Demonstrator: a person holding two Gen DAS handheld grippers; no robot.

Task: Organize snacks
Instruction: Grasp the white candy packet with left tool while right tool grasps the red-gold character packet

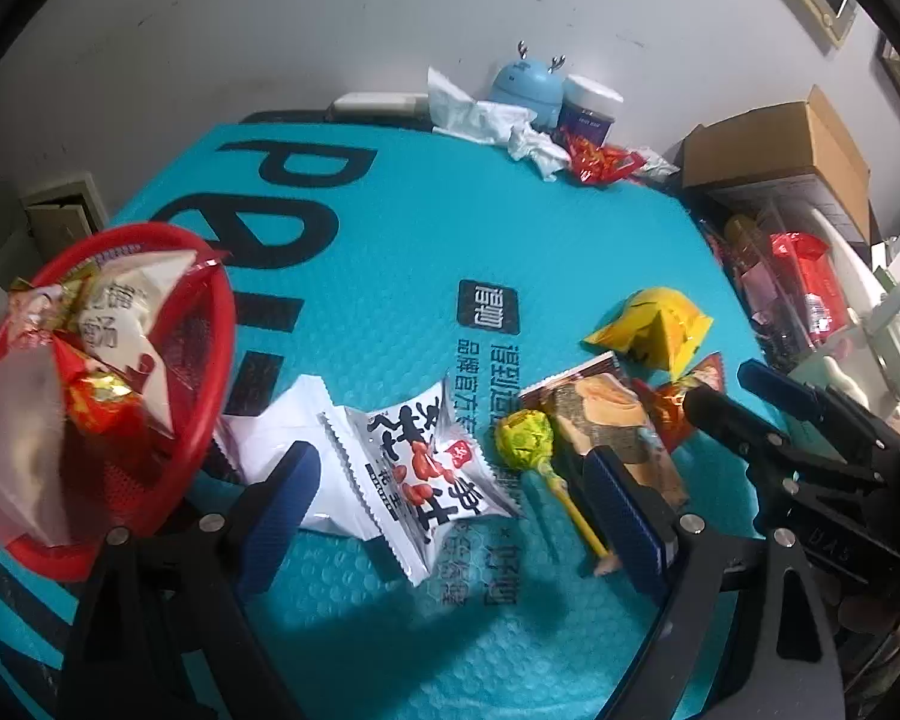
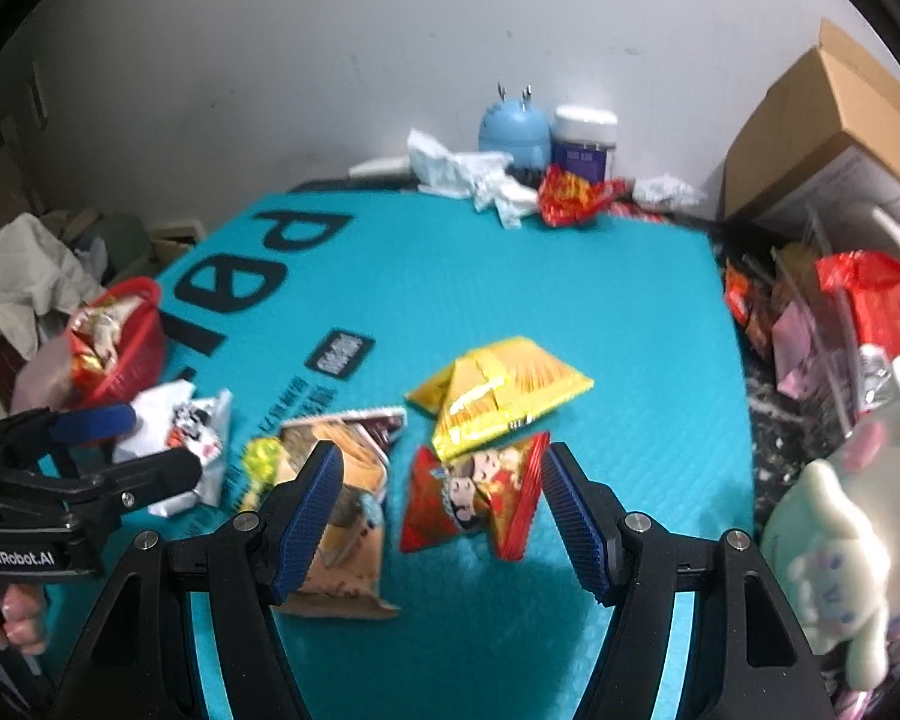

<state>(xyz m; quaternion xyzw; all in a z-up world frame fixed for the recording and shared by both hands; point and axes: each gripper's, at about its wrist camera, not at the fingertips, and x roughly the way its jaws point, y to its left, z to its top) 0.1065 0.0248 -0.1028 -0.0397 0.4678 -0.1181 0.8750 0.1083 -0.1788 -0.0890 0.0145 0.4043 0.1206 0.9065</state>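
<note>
Where packets lie: one lollipop (image 1: 525, 441)

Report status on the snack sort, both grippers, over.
Both jaws open, empty. Left gripper over white peanut packet; right gripper over red packet. Red basket part filled. Lollipop alongside.

The mat (image 1: 426, 228) looks like matt teal foam with a fine bubbled texture. The basket (image 1: 210, 324) at its nine o'clock edge is glossy red plastic, perforated. The peanut packet (image 1: 426, 468) is smooth white film with serrated ends. The lollipop (image 1: 522, 441) wears crinkled, shiny green foil. The yellow packet (image 2: 498, 396) and the red packet (image 2: 480, 492) are glossy, creased film. Gripper pads (image 2: 306, 516) are ribbed blue rubber on matt black plastic. At twelve o'clock lies crumpled white tissue (image 1: 498, 120); at two o'clock stands a plain brown cardboard box (image 1: 780, 144).
</note>
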